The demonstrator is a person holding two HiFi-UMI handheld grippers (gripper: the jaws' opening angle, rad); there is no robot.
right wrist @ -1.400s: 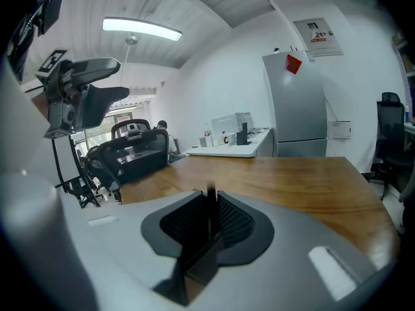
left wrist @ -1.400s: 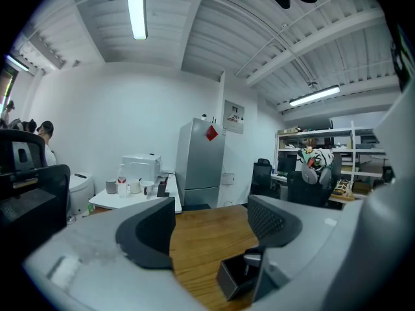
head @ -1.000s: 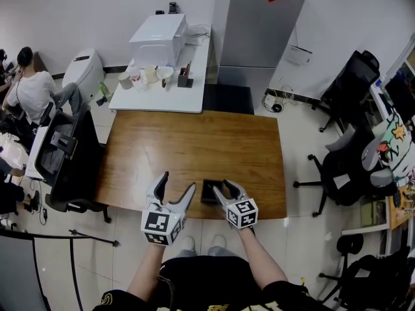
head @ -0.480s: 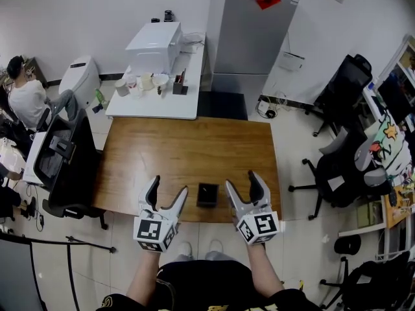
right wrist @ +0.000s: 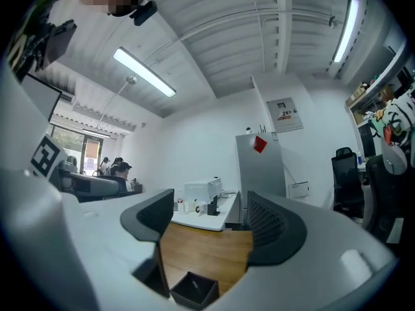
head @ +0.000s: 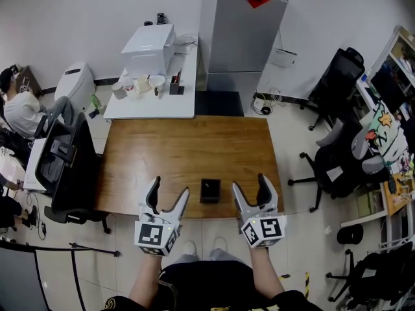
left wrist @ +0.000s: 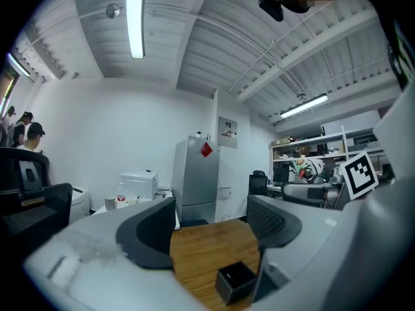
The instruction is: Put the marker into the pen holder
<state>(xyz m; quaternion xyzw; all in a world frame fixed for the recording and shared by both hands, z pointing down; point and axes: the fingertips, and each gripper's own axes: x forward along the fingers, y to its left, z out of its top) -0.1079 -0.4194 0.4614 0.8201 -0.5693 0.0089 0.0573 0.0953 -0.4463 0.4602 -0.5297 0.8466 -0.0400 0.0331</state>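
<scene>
The marker (left wrist: 232, 278) shows only as a thin pale line inside the pen holder (head: 209, 190), too small for me to be sure of more. My right tool (head: 249, 184) hangs just to the right of the holder. Its jaws are opening and stand wide apart, with nothing between them but bare wood in the right gripper view. My left tool (head: 169, 190) hangs just to the left of the holder, its jaws also spread wide and empty. Neither tool touches the holder. The jaw tips of both reach over the near edge of the table (head: 188, 141), while their marker cubes sit back past that edge, over the floor.

The holder stands upright close to the near edge, about midway between the two tools. Beyond it the wooden top runs open to the far edge and out to both sides. A black office chair (head: 65, 167) crowds the left edge of the table. On the right, more black chairs (head: 331, 167) stand well apart across open floor. A white side table (head: 152, 99) with cups and a white machine meets the far left corner, and a tall grey cabinet (head: 237, 37) stands beside it.
</scene>
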